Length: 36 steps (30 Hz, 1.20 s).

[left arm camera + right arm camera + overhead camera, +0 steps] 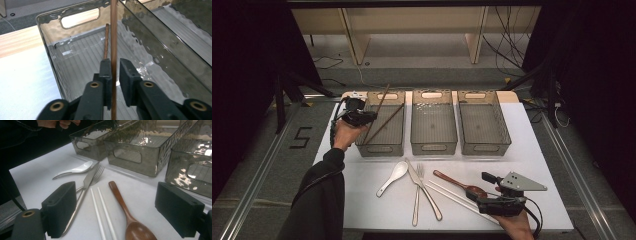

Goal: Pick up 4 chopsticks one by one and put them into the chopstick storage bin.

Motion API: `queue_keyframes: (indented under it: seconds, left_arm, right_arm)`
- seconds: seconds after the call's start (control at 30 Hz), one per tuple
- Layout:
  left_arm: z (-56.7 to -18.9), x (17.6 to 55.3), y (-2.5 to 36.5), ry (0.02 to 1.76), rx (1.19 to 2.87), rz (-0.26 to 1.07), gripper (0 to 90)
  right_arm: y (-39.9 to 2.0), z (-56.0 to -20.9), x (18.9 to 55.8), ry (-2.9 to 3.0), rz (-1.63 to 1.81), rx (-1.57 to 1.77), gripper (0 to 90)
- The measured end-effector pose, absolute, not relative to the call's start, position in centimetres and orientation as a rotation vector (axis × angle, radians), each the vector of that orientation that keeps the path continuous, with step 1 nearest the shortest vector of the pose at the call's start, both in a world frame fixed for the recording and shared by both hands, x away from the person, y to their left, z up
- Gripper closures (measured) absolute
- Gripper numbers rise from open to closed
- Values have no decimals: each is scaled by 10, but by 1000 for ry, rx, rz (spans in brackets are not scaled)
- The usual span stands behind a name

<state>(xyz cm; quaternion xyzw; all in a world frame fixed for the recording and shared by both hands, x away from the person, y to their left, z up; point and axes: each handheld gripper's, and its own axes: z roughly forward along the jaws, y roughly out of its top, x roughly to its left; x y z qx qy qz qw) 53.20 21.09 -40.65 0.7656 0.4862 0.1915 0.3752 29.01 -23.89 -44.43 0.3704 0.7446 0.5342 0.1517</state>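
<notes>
Left hand-held gripper [114, 72], over the left bin [50, 53]: jaws narrow, a brown chopstick [114, 37] between the pads with a slight gap, its long axis running away along the bin. A second chopstick [106, 41] lies inside. Right hand-held gripper [125, 207] gapes wide above the table [35, 180], empty.

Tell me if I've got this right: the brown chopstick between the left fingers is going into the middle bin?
Not quite. The high view shows the left gripper at the left bin, not the middle bin. The brown chopstick is indeed between its fingers.
</notes>
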Motion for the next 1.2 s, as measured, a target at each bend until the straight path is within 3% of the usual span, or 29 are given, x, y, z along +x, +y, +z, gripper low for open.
queue_keyframes:
  seconds: [0.17, 0.4, 0.5, 0.83, 1.2]
  left_arm:
    - [-401, 529, 212, 1271, 1940, 467, 680]
    - [-386, 514, 210, 1290, 1927, 397, 412]
    - [-380, 502, 209, 1276, 1921, 383, 354]
    - [-378, 455, 207, 1203, 1891, 371, 264]
    - [-392, 414, 210, 1150, 1837, 370, 220]
  right_arm:
    - [-239, -444, 290, 2135, 1534, 1061, 184]
    - [-240, -443, 290, 2137, 1528, 1062, 184]
    - [-241, -441, 291, 2140, 1526, 1064, 184]
    - [-241, -433, 296, 2247, 1378, 1050, 203]
    - [-227, -428, 299, 2522, 1141, 937, 343]
